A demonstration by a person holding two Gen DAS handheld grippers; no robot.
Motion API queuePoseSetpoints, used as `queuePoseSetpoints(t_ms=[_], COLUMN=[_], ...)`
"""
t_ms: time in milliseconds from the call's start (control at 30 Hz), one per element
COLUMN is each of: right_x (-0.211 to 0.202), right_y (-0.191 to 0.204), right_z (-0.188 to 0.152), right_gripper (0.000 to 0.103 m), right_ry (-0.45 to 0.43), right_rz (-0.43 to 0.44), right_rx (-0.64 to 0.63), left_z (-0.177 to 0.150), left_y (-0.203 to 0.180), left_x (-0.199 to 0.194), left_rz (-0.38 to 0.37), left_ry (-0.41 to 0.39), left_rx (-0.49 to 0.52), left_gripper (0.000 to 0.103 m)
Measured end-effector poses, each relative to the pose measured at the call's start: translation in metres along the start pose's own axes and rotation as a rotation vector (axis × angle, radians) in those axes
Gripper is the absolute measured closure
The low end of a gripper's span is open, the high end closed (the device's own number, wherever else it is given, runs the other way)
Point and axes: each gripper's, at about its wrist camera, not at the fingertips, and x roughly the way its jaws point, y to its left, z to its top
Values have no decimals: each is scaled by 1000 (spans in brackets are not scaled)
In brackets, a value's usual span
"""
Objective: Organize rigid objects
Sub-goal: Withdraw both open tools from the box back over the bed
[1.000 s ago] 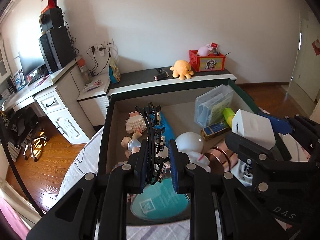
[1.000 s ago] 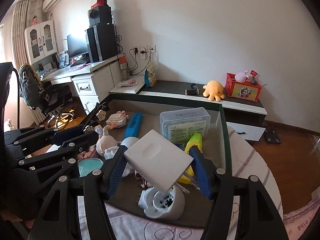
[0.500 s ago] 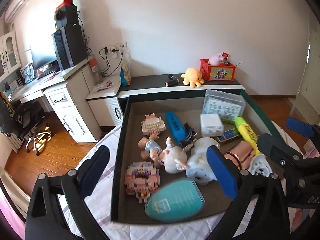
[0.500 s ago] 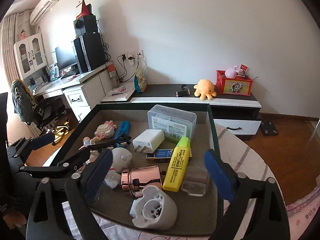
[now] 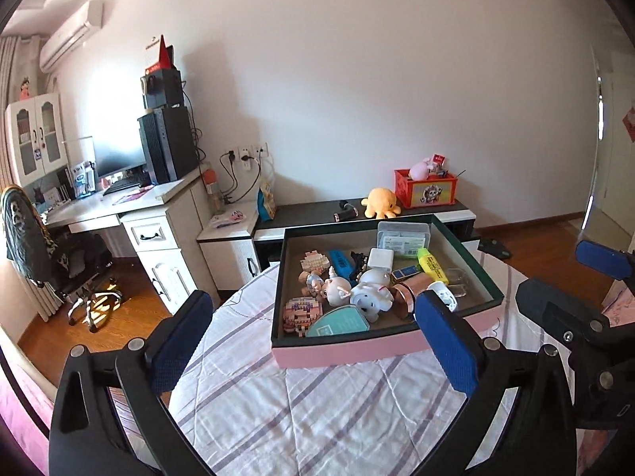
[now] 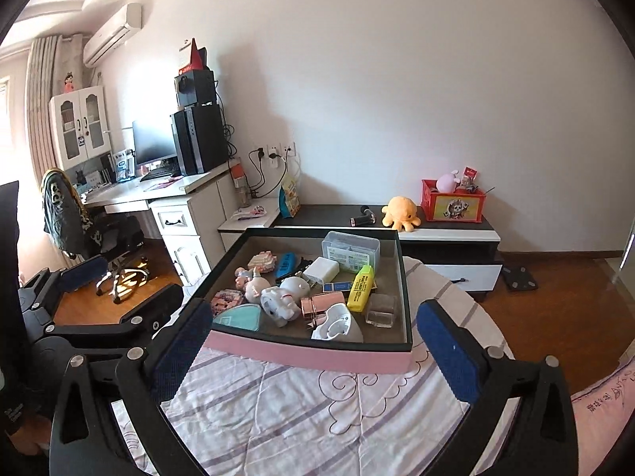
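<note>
A pink box with a dark rim sits on the bed and holds several small objects: a white charger, a yellow highlighter, a clear plastic case, a white piggy figure, a blue case and a teal oval. My left gripper is open and empty, held back above the bed before the box. My right gripper is open and empty, also short of the box.
The bed has a white sheet with purple stripes. Beyond it stand a white desk with a computer tower, an office chair and a low dark cabinet with an orange plush and a red box.
Both grippers let go of what they held, the white charger and a black item, opened wide, and pulled back and up away from the box. Both items now lie in the box.
</note>
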Motion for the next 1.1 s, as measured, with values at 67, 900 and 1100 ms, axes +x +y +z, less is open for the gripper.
queuePoseSetpoints(t_ms=[67, 900, 1100], right_x=[-24, -218, -242], right_y=[6, 59, 64], right_z=[-5, -40, -40], right_gripper=[0, 0, 0], right_ry=[-17, -188, -224], right_rz=[-11, 6, -11], right_rx=[-16, -38, -46], left_z=[-4, -43, -41], left_y=[3, 20, 18], left_x=[-25, -249, -268], left_rz=[0, 39, 39], left_ry=[-25, -228, -260], left_rx=[-6, -71, -71], left_gripper=[0, 0, 0])
